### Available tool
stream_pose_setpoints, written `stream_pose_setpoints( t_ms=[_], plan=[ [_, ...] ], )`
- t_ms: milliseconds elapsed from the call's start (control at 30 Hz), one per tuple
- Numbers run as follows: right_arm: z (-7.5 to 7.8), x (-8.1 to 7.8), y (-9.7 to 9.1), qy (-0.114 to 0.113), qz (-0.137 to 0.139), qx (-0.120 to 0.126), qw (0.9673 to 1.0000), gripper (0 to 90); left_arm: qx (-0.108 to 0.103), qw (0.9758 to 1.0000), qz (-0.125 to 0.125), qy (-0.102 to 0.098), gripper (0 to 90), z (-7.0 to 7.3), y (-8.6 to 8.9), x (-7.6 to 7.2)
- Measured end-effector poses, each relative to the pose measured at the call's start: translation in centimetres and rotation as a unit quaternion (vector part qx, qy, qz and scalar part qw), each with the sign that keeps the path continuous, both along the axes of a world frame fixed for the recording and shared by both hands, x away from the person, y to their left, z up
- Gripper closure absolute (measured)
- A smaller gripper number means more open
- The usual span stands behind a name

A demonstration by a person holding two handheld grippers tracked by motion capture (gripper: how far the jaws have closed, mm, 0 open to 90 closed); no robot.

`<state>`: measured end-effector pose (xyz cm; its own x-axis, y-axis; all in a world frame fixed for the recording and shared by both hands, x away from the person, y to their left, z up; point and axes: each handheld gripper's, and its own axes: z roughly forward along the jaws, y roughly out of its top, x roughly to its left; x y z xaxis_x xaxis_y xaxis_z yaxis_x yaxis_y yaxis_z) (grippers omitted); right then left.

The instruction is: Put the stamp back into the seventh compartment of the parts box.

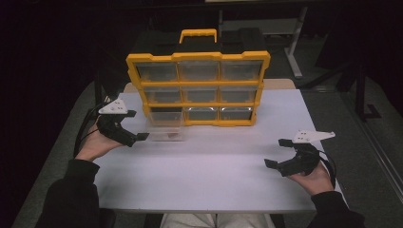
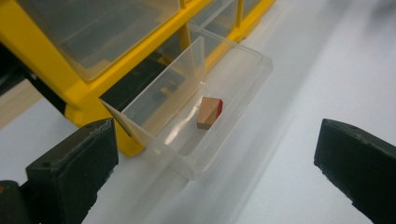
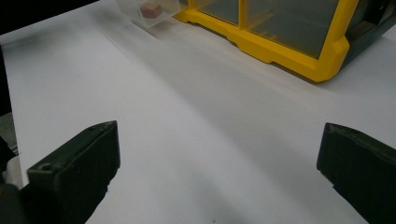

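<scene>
A yellow organizer (image 1: 197, 88) with clear drawers stands at the back middle of the white table (image 1: 214, 175). Its bottom-left clear drawer (image 1: 165, 130) (image 2: 196, 116) is pulled out onto the table. Inside lies a small wooden block with a red face (image 2: 209, 112) (image 3: 150, 9). My left gripper (image 1: 135, 126) (image 2: 215, 172) is open just left of the drawer, its jaws wide apart and empty. My right gripper (image 1: 278, 153) (image 3: 219, 172) is open over the bare table at the front right, far from the drawer, holding nothing.
The organizer's yellow frame (image 3: 280, 51) takes up the table's back middle, with its carry handle (image 1: 198, 34) on top. Dark floor and a desk leg (image 1: 294, 42) lie beyond the table. A person's sleeves come in at both front corners.
</scene>
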<state>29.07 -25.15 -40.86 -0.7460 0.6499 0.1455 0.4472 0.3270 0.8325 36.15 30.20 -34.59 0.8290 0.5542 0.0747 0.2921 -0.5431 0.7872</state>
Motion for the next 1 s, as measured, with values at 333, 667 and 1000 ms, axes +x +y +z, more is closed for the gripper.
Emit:
stream_pose_setpoints(
  t_ms=[333,667,1000],
  plan=[
    [0.0,0.0,0.0,0.001,0.001,-0.001,1.0000,0.0,-0.002,0.9999,0.004,-0.010,0.0,-0.7,0.8,-1.3],
    [-0.1,0.0,0.1,0.002,0.002,-0.002,1.0000,0.0,-0.009,0.9999,0.004,-0.012,0.0,-1.5,1.1,-2.4],
    [-0.1,0.0,0.1,0.003,0.001,-0.002,1.0000,0.0,-0.033,0.9994,0.008,-0.004,0.0,-2.6,1.7,-3.5]
  ],
)
